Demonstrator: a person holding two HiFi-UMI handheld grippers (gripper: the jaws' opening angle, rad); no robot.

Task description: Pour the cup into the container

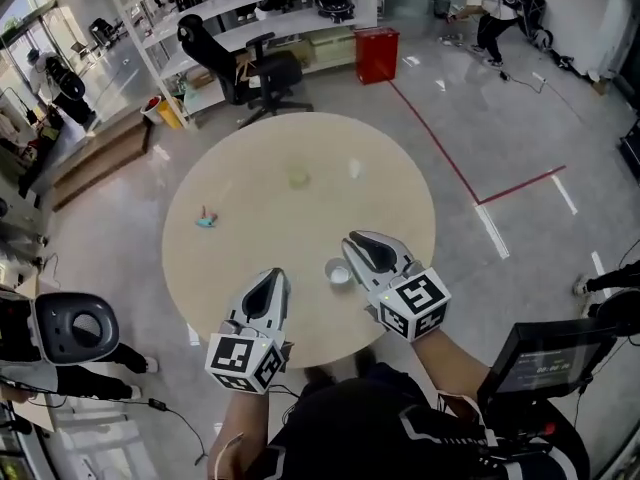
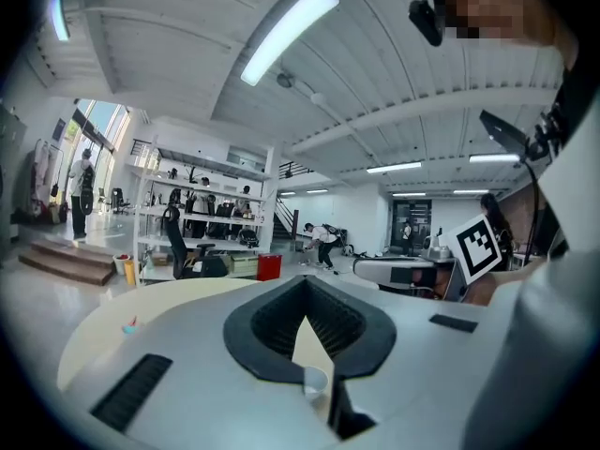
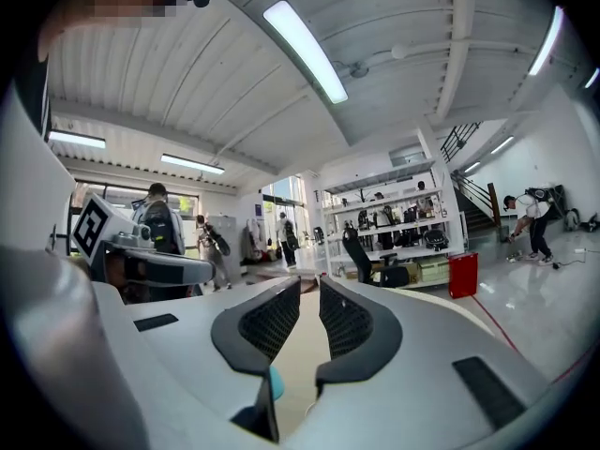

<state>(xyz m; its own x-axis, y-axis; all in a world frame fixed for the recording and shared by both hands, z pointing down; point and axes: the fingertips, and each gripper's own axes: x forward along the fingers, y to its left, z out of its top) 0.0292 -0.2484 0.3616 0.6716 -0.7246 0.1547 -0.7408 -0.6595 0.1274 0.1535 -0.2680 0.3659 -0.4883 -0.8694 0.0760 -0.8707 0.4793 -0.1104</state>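
Head view: cup (image 1: 339,273) between left gripper (image 1: 274,274), fingers pressed together, and right gripper (image 1: 352,238), fingers barely apart, empty. Left gripper view shows cup; right gripper view, perhaps teal toy (image 3: 276,382).

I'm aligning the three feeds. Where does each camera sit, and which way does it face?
Head view: on the person's head, facing steeply down at the table; left gripper, right gripper and both forearms show.
Left gripper view: on the left gripper, facing across the table toward the red bin; its touching jaws and the right gripper show.
Right gripper view: on the right gripper, facing likewise; its slightly parted jaws and the left gripper show.
Shared: all three show the red bin.
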